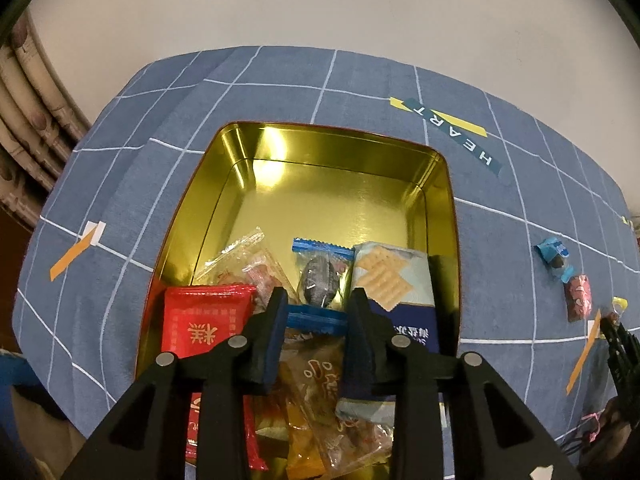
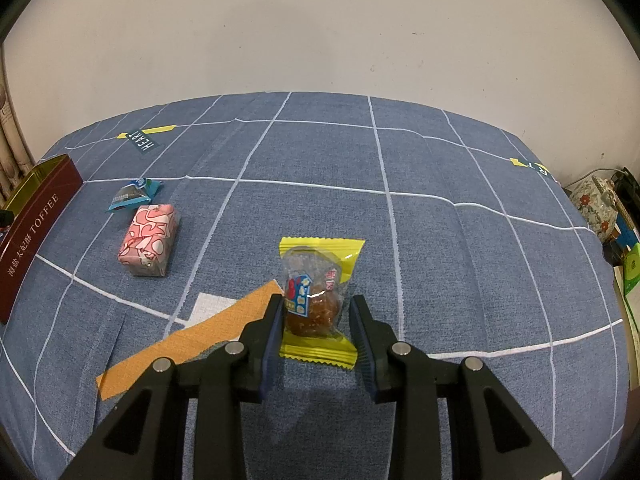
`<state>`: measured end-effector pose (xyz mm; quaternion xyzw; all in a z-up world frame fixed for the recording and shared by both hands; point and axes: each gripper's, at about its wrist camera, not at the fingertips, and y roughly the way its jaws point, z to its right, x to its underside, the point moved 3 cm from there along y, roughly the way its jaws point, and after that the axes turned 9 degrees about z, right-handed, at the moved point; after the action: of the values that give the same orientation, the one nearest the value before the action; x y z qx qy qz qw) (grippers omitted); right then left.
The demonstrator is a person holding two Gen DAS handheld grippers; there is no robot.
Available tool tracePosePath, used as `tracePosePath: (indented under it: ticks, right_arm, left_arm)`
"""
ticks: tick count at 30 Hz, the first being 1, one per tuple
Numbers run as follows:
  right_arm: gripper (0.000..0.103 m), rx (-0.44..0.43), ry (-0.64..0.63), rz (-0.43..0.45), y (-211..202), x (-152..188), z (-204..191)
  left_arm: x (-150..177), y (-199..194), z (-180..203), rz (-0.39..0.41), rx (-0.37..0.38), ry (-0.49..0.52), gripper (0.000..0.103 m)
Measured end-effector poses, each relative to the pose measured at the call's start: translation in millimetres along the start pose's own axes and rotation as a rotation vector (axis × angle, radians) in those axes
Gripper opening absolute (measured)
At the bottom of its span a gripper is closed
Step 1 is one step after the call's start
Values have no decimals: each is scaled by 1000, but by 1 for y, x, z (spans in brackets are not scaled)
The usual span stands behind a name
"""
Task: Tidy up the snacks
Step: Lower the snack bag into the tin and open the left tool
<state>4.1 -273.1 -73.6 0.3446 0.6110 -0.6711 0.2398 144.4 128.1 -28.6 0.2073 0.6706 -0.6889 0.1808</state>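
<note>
Left tongs [image 1: 317, 312] are hovering over the near end of the gold tin [image 1: 320, 148], jaws parted and gripping nothing. Under them, snacks are piling at the tin's near end: red packet [image 1: 204, 320] on the left, clear-wrapped candies [image 1: 248, 264] beyond it, blue-edged packet with a dark sweet [image 1: 320, 276] in the middle, cracker pack [image 1: 394, 280] on the right, orange-printed clear bag [image 1: 316, 384] nearest the camera. The far half of the tin is showing bare metal.

Right tongs [image 2: 314, 312] are sitting low over the blue grid cloth [image 2: 440, 240], jaws spread around the near half of the yellow-edged packet [image 2: 320, 276] with a brown sweet inside. The left finger looks to be touching the wrapper; there's a gap on the right, so no grip.

Two more snacks are lying loose on the cloth: pink patterned block [image 2: 149, 240] and, just beyond it, a small blue-wrapped candy [image 2: 134, 196]. The tin's maroon side marked TOFFEE is sitting at the far left of the right wrist view, well apart from the yellow packet.
</note>
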Motion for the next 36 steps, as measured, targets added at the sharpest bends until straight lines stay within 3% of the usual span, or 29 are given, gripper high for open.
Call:
tracePosePath:
  ticks: [15, 18, 24, 36]
  right_arm:
    - [34, 1, -1, 0, 0, 0, 0]
    - [34, 1, -1, 0, 0, 0, 0]
    - [34, 0, -1, 0, 0, -1, 1]
    - [34, 8, -6, 0, -1, 0, 2]
  left_arm:
    - [4, -31, 5, 78, -7, 15, 42]
    - [7, -39, 4, 93, -10, 17, 48]
    - [19, -50, 3, 80, 35, 11, 55]
    - [35, -78, -23, 151, -39, 0, 64]
